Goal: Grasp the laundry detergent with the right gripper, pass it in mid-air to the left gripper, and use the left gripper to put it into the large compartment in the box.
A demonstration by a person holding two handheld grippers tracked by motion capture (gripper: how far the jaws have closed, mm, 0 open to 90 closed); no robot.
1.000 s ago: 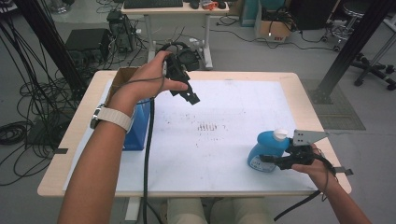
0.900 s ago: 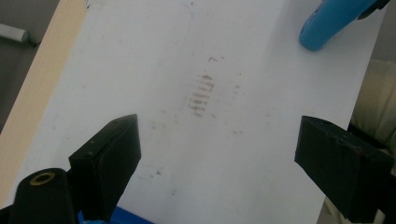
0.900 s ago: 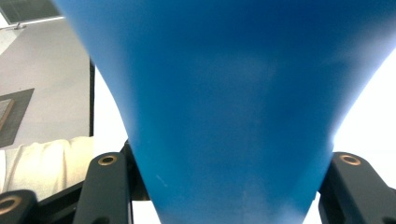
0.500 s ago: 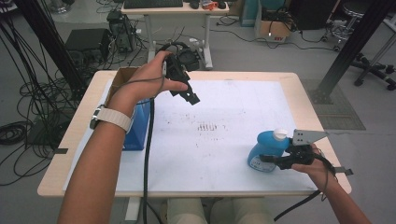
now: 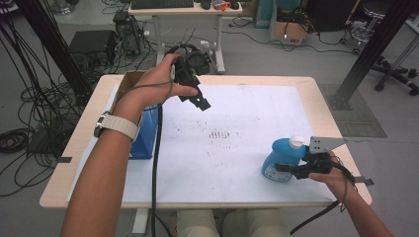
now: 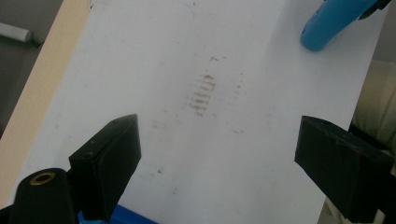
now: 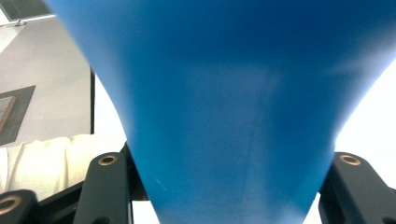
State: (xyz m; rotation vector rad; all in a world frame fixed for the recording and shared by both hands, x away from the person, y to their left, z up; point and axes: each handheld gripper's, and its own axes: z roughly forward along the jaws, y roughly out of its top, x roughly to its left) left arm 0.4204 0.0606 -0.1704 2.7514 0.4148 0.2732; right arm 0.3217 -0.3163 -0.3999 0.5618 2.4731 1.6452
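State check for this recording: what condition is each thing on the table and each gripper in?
blue bottle: upright, white cap on, gripped near its neck.
right gripper: jaws shut on the blue bottle.
left gripper: jaws open, empty, held above the table.
white mat: flat, smudged with brown marks at its middle.
blue container: standing at the table's left edge.

- In the right gripper view the blue bottle (image 7: 224, 107) is blurred and cut off at the top and bottom edges.
- Its label (image 5: 272, 173) is too small to read in the high view.
- The blue box (image 5: 146, 138) on the worktop (image 5: 247, 148) sits partly behind the person's left forearm.
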